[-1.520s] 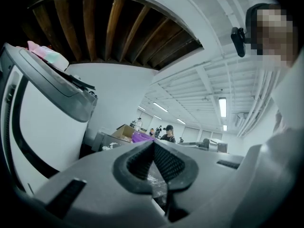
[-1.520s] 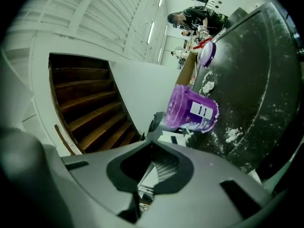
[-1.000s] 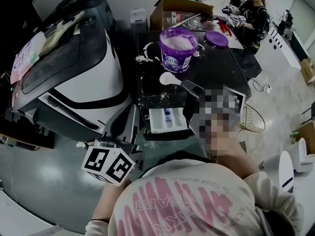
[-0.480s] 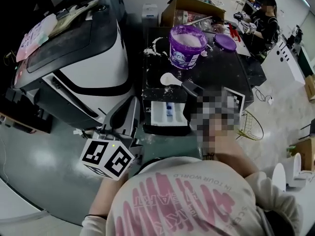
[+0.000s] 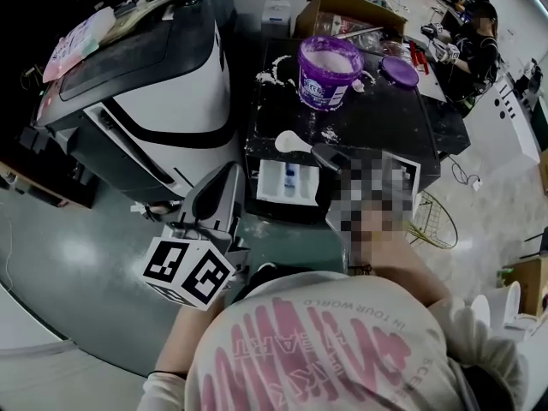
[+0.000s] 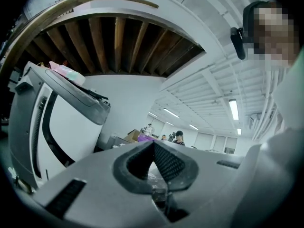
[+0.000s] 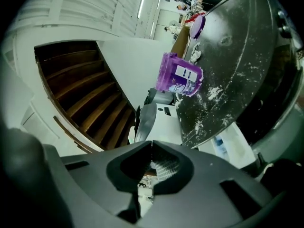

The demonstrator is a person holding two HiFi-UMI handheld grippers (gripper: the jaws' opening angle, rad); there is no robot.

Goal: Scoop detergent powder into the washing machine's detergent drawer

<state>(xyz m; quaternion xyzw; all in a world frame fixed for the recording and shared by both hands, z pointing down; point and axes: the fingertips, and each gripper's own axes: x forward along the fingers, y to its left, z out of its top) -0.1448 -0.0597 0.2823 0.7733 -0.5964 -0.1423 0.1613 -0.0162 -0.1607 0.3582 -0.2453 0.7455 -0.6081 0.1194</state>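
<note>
Right gripper view looks along the right gripper, whose two dark jaws are pressed together at the tips with nothing between them. The left gripper is likewise clenched and empty in its own view. Seen from the head view, both grippers sit on the person's side of the purple detergent tub, the right gripper nearer to it and the left gripper further off and to the left. The tub stands open on the black top of the washing machine and is filled with white powder. A white scoop lies flat on that top just in front of the tub, on the person's side, close to the right gripper's tips. Beyond the scoop from the tub, the white detergent drawer stands pulled out, with a small blue part inside. The tub's purple lid lies to its right, and spilled powder dusts the top to its left. The scoop looks like light, stiff, smooth plastic, so it would likely skid on the powdery surface if nudged. A firm pinch on its thin handle, not the bowl, seems the best hold. The powder is loose, so a filled bowl would need to stay level. The tub may shift when dug into, so the left gripper could steady it.
</note>
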